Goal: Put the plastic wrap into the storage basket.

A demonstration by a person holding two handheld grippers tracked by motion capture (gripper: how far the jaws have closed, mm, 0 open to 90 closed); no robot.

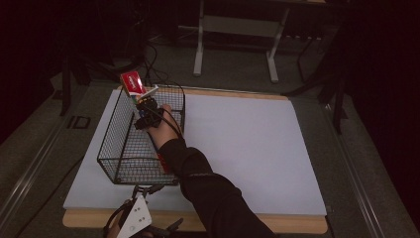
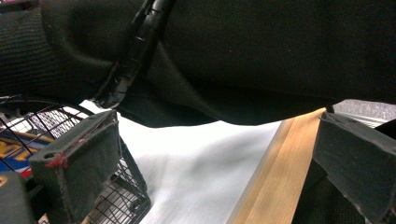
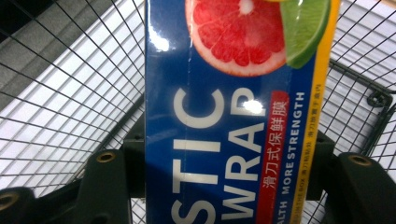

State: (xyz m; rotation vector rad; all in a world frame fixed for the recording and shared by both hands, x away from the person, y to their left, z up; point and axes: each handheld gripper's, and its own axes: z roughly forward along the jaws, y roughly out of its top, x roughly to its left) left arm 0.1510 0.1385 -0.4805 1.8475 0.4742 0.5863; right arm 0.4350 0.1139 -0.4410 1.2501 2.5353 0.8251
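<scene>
A blue plastic-wrap box (image 3: 233,116) with a grapefruit and lime picture stands on end inside a black wire basket (image 1: 111,124). Its red end (image 1: 132,82) sticks up above the far rim. My right gripper (image 1: 146,107) reaches into the basket across the table and is shut on this box; in the right gripper view the gripper (image 3: 233,186) has a jaw on each side of the box. My left gripper (image 1: 144,190) rests at the table's near edge, just in front of the basket. In its own view the left gripper (image 2: 217,163) is open with nothing between its jaws.
The basket mesh (image 3: 70,93) surrounds the box; its near corner (image 2: 126,196) is beside my left jaw. A white mat (image 1: 237,148) covers the wooden table (image 1: 292,223). The black sleeve (image 2: 233,56) crosses above the left gripper. A grey metal stand (image 1: 198,44) is on the floor behind.
</scene>
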